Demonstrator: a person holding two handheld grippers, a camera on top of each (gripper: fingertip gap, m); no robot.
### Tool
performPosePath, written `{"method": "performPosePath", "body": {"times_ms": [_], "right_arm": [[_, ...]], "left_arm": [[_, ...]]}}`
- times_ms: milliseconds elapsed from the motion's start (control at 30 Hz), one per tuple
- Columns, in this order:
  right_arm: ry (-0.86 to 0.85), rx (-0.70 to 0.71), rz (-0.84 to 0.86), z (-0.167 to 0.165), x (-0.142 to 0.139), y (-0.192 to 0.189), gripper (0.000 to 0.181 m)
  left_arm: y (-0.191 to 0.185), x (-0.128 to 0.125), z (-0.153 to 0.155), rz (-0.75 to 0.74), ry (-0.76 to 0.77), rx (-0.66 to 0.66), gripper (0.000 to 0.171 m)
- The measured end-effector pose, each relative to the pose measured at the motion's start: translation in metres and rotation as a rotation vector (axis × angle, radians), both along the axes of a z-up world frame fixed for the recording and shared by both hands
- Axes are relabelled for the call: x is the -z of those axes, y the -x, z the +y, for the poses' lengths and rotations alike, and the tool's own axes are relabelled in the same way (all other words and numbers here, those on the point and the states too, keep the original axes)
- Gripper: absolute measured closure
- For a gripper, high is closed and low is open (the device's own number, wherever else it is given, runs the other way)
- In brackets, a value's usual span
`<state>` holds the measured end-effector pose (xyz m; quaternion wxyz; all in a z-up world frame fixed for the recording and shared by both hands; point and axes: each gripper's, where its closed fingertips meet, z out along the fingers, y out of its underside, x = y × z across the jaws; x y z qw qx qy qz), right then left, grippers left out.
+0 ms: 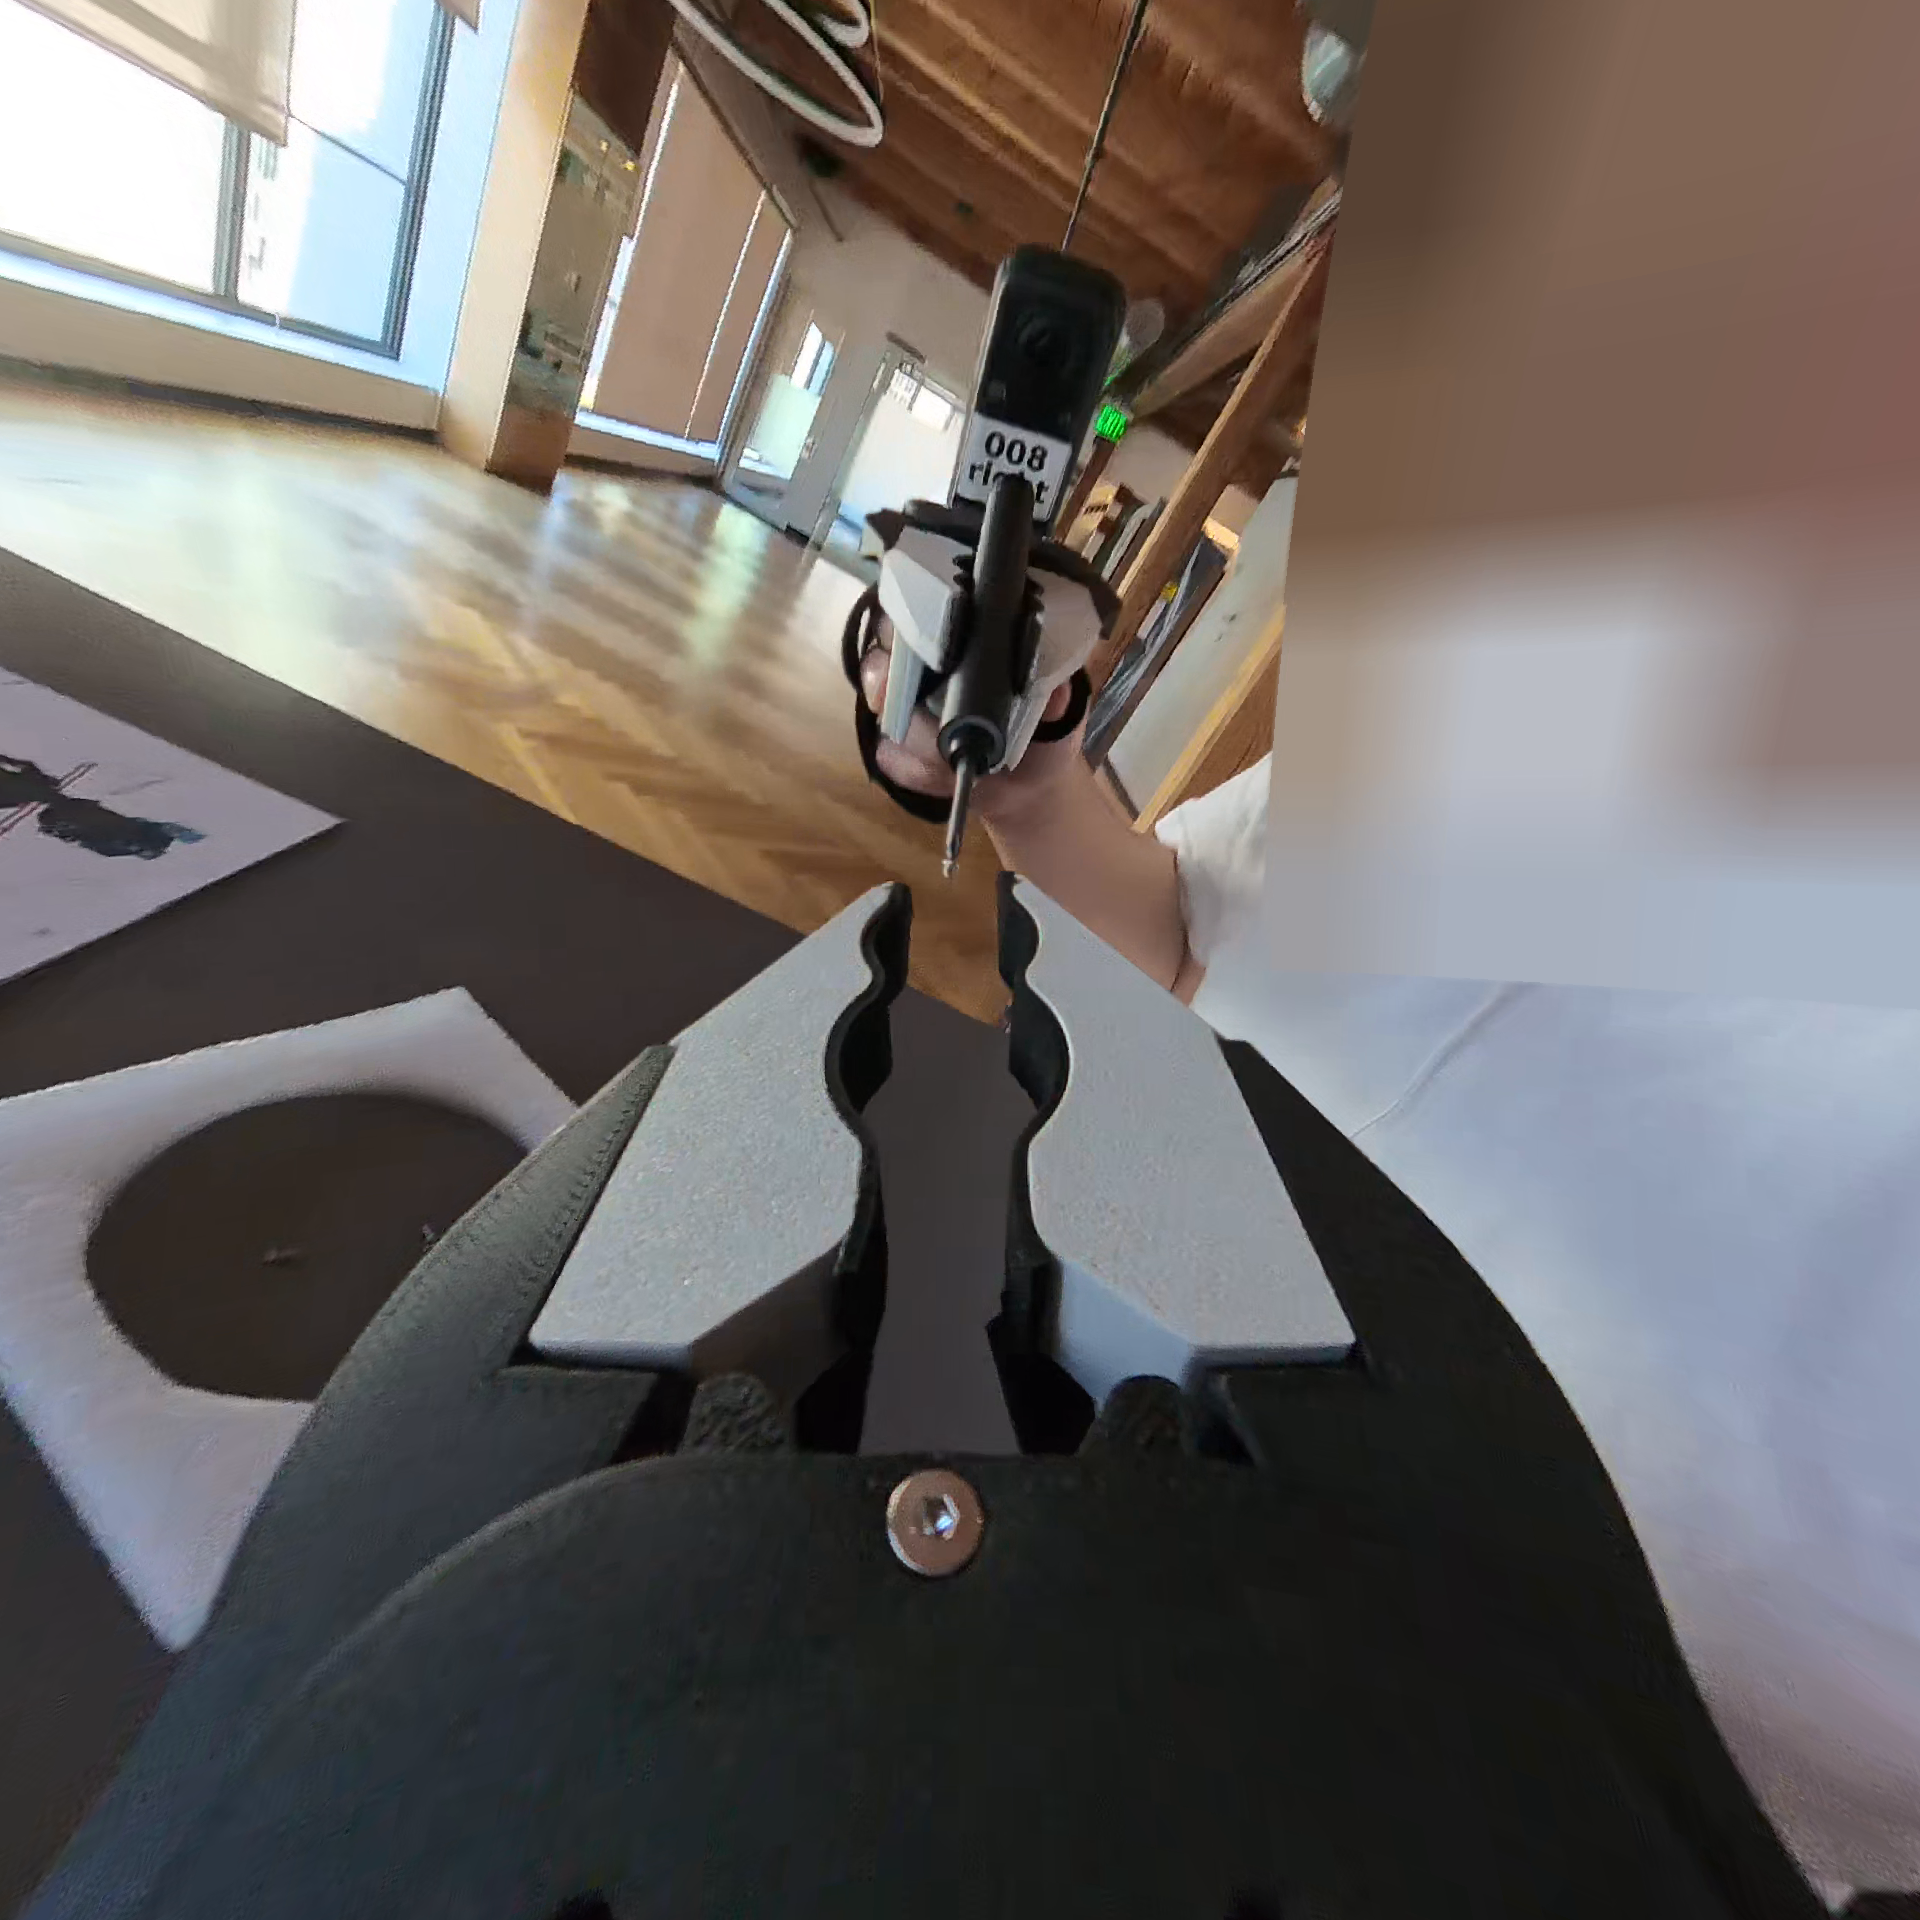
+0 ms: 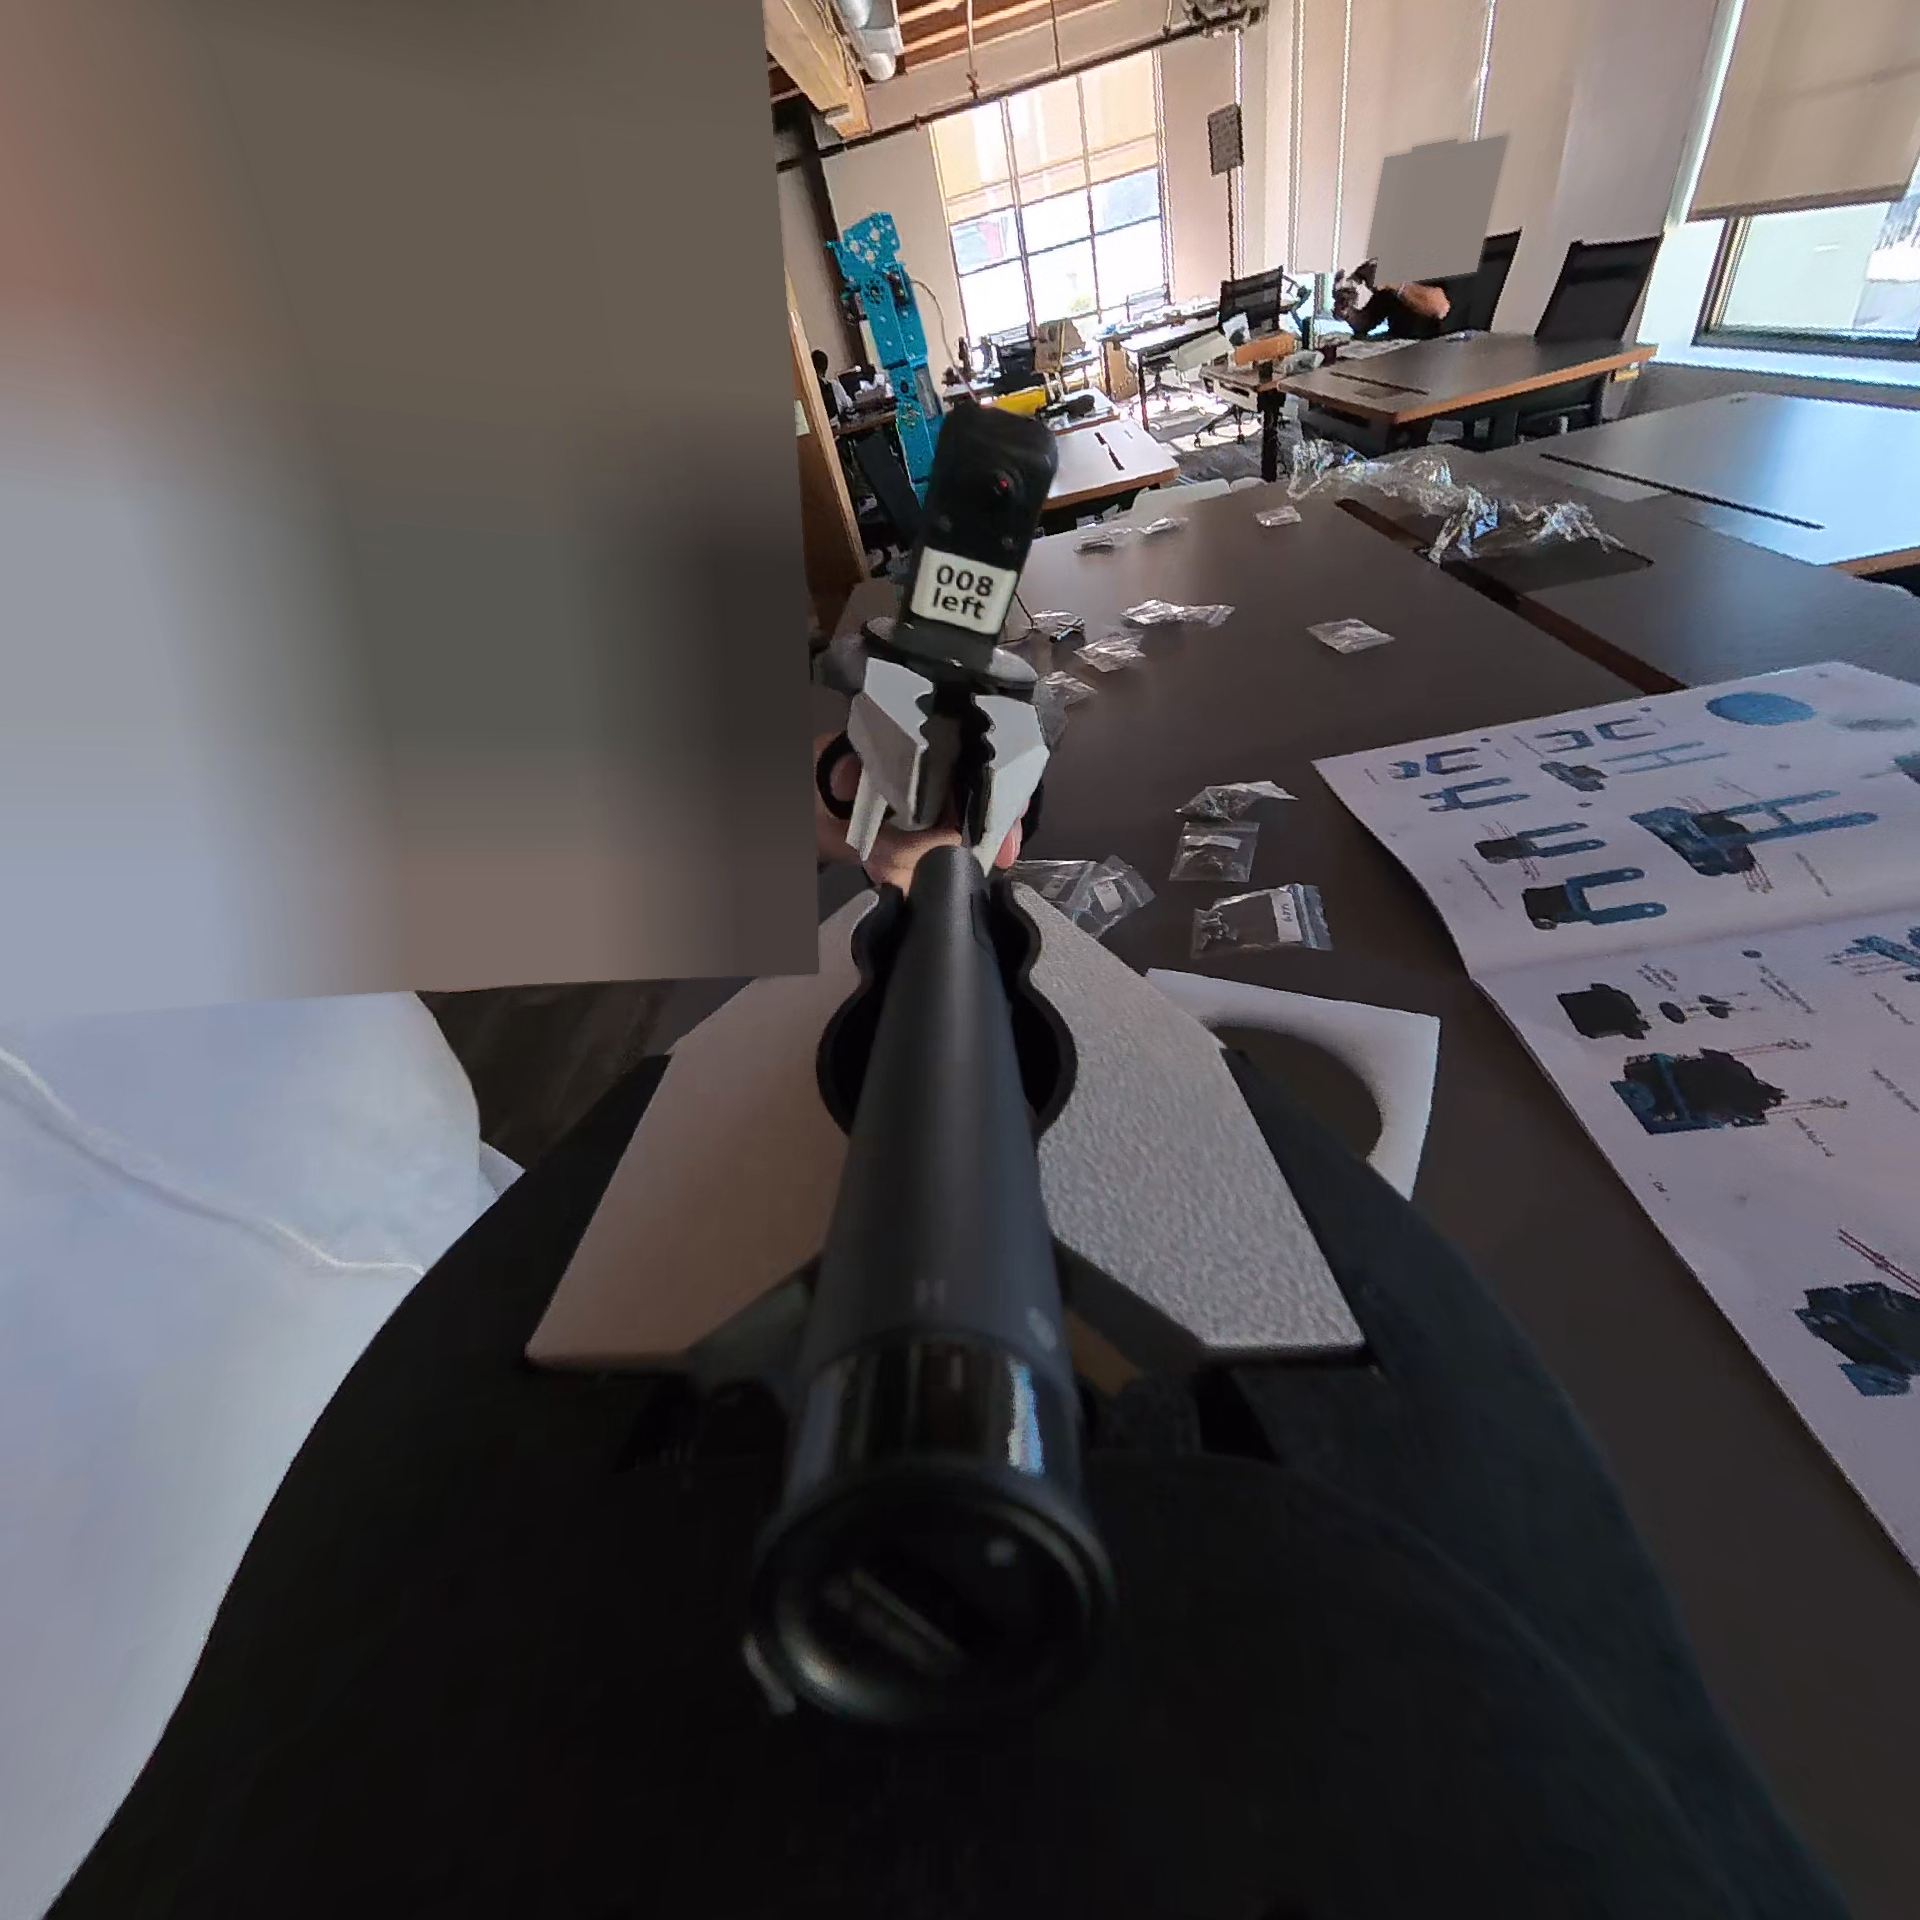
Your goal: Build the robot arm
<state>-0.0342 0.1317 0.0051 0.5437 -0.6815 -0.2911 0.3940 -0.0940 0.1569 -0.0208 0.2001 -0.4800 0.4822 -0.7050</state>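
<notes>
Right gripper (image 2: pixel 940 935): grainy grey fingers clenched on a smooth black screwdriver (image 2: pixel 935 1195) — tip forward.
Left gripper (image 1: pixel 954 914): released, empty (facing it).
Around: white foam sheet (image 1: pixel 156 1434), round cutout — dark table (image 2: pixel 1351 748).

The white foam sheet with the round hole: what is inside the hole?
Inside the hole of the white foam sheet only the dark table shows. Its right edge is hidden behind the left hand-held gripper.

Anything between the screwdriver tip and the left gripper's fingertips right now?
Nothing. In the left wrist view, the screwdriver tip points at the left gripper with only open air between, wooden floor behind. The right gripper holds it.
</notes>
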Motion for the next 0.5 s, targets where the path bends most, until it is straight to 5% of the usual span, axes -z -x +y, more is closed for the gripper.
{"method": "performPosePath", "body": {"times_ms": [500], "right_arm": [[-0.038, -0.015, 0.009, -0.011, -0.009, 0.001, 0.164]], "left_arm": [[-0.007, -0.007, -0.018, -0.024, 0.038, 0.043, 0.168]]}}
